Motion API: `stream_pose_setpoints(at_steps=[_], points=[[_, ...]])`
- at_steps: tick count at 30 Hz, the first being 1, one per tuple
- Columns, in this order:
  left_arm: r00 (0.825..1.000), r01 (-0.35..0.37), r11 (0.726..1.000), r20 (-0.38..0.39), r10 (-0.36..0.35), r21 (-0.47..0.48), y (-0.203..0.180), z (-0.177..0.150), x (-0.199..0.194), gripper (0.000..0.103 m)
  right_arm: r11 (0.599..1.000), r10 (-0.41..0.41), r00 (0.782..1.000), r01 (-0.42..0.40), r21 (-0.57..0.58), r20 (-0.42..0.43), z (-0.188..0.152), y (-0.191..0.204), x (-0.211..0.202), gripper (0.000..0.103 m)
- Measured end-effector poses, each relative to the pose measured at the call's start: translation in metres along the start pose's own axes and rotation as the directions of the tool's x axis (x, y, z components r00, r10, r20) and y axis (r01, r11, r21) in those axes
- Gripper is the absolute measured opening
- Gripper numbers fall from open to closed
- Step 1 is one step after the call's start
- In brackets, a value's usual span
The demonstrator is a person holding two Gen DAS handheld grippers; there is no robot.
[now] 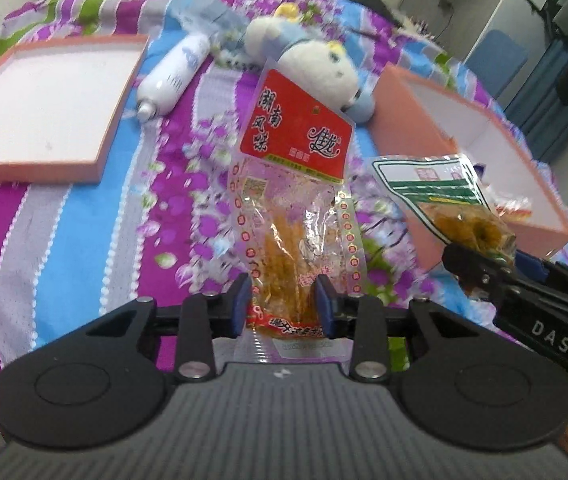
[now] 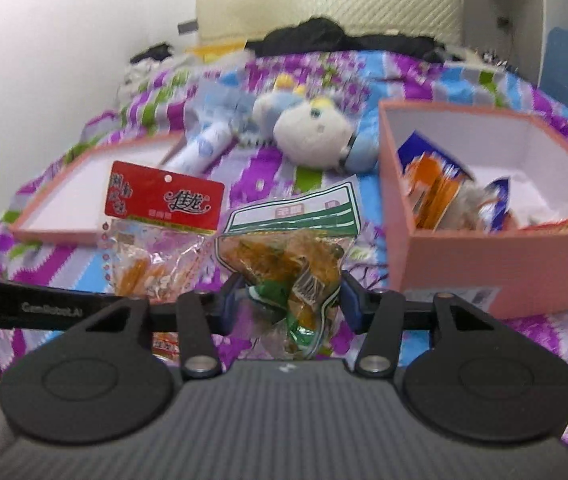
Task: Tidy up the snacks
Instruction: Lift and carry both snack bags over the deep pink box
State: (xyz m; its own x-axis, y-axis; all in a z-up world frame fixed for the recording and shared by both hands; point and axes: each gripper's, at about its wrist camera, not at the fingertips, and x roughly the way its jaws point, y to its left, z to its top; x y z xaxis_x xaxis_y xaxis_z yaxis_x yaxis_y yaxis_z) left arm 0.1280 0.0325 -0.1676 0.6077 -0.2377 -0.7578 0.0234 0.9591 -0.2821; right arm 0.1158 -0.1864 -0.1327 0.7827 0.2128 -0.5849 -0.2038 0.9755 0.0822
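- Gripping a red-topped snack packet (image 1: 290, 216), the left tool (image 1: 283, 304) has its blue pads (image 1: 240, 304) pressed on the packet's lower end; the packet stands up ahead of the tool, clear of the bed.
- The right tool (image 2: 290, 300) is clamped on a green-and-white snack packet (image 2: 288, 248), pads on either side of its crumpled lower half.
- Left wrist view: the right tool (image 1: 484, 268) enters from the right edge with its green-and-white packet (image 1: 444, 196) raised in front of the near wall of the pink box (image 1: 416, 120). From this angle little of the box's contents is seen.
- Right wrist view: the pink box (image 2: 496, 256) lies ahead and right of the tool, and its interior is open to view, holding several orange, blue and white snack packets (image 2: 444, 196).
- Right wrist view: the left tool's arm (image 2: 44, 304) crosses the left edge, with the red-topped packet (image 2: 160, 216) just left of the green one; whether the two packets touch cannot be told.
- Both views: the shallow pink lid (image 1: 44, 116), inside up, lies ahead and left of the tools, on the striped floral bedspread (image 1: 84, 240).
- Beyond the tools, between lid and box, lie a white bottle (image 1: 172, 76) and a white-and-blue plush toy (image 1: 316, 64).
- Only the right wrist view shows the cream headboard (image 2: 324, 4) and the dark clothing (image 2: 344, 40) at the bed's far end.
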Motion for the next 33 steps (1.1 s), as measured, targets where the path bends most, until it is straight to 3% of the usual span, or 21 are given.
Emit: stream_pose_setpoints(at_steps=[11,20,27,33], points=[[0.988,0.073,0.995,0.132,-0.081,0.066,-0.051,0.055,-0.052,0.039,0.998,-0.049,0.988,0.044,0.036,0.149,0.049,-0.024,-0.053,0.053],[0.97,0.124,0.983,0.194,-0.149,0.134,-0.099,0.108,-0.074,0.039,0.995,-0.092,0.965,0.078,0.067,0.247,0.095,-0.053,-0.081,0.053],[0.963,0.171,0.969,0.176,-0.202,0.178,-0.15,0.154,-0.049,0.039,0.985,-0.156,0.954,0.13,0.114,0.258,0.121,-0.099,-0.07,0.053],[0.967,0.202,0.955,0.109,-0.229,0.216,-0.201,0.181,0.01,0.039,0.969,-0.217,0.954,0.185,0.165,0.205,0.129,-0.154,-0.038,0.053]])
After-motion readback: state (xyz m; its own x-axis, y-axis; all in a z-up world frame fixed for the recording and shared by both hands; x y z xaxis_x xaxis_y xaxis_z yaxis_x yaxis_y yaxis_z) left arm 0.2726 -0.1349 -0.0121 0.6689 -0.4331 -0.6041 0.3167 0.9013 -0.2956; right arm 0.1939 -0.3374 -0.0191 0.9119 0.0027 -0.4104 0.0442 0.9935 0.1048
